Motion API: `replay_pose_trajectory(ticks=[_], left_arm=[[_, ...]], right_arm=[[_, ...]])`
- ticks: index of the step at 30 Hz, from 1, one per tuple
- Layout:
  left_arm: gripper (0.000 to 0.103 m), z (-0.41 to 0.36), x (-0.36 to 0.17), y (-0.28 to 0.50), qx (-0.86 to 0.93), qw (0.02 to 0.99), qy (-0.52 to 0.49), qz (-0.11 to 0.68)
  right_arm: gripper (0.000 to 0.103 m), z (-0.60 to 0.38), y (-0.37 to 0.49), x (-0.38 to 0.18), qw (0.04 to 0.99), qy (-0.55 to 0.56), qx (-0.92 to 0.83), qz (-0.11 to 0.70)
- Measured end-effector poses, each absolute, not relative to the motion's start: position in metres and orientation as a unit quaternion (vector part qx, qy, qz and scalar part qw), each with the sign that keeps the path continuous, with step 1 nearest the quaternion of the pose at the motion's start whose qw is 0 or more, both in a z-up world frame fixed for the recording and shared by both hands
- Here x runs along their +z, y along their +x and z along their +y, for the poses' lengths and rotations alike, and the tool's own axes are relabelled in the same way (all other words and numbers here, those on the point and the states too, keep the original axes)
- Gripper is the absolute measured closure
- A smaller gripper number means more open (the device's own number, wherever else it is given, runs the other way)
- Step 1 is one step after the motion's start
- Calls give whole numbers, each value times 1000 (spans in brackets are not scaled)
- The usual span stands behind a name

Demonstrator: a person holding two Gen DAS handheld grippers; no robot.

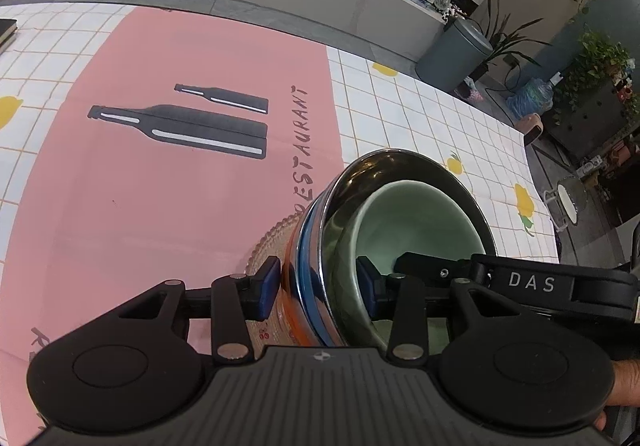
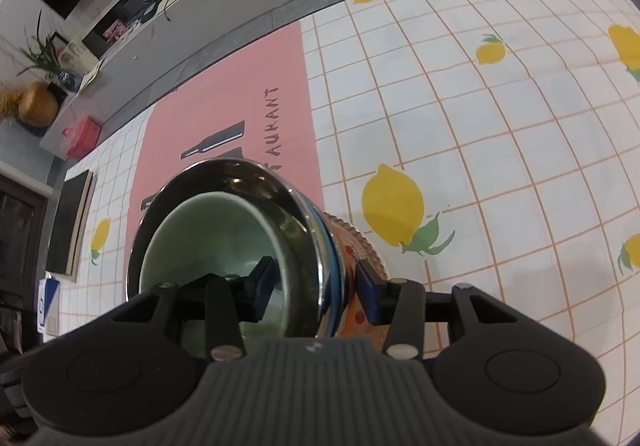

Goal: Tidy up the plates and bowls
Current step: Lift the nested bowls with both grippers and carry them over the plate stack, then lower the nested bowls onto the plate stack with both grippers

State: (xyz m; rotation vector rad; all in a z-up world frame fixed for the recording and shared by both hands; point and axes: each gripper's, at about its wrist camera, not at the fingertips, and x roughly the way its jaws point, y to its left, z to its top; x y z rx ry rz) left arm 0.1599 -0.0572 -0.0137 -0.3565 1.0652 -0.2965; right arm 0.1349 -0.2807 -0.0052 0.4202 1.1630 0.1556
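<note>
Slippage is your main worry, because the stack sits at the near edge of the pink mat (image 1: 168,205) on the table (image 1: 420,113), and both tongs straddle its wall from opposite sides. On the left, your left tongs (image 1: 318,288) have one blue pad just beside the outer wall and the other inside the steel bowl (image 1: 400,169); the jaws stand part-way apart, and the outer pad looks to touch at most lightly, so count this as loose rather than clamped. The steel bowl sits in an orange patterned bowl (image 1: 290,286) on a beaded glass plate (image 1: 264,246), with a pale green bowl (image 1: 416,230) nested inside. On the right, your right tongs (image 2: 316,288) straddle the opposite wall the same way, pads apart with a gap showing on each side. If you lift now, the bowls could tip or slide out. If you close unevenly, polished steel may skid and rattle the green bowl. Pull away at an angle, and a pad could catch the rim and drag everything across the plate.
</note>
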Motion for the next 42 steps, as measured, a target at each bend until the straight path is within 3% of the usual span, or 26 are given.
replay_pose_trajectory(ticks=[9,23,42], left_arm=[[36,-48,-4,152,-130,843,-172,493],[16,-52,45,97,-121,898,-79,415],[14,-69,32,78,-128,884,-34,447]], right_arm=[[36,-270,115,14,859,80,55,503],[26,-276,73,58,898,48,45,434],[22,-255,39,53,899,62,54,431]])
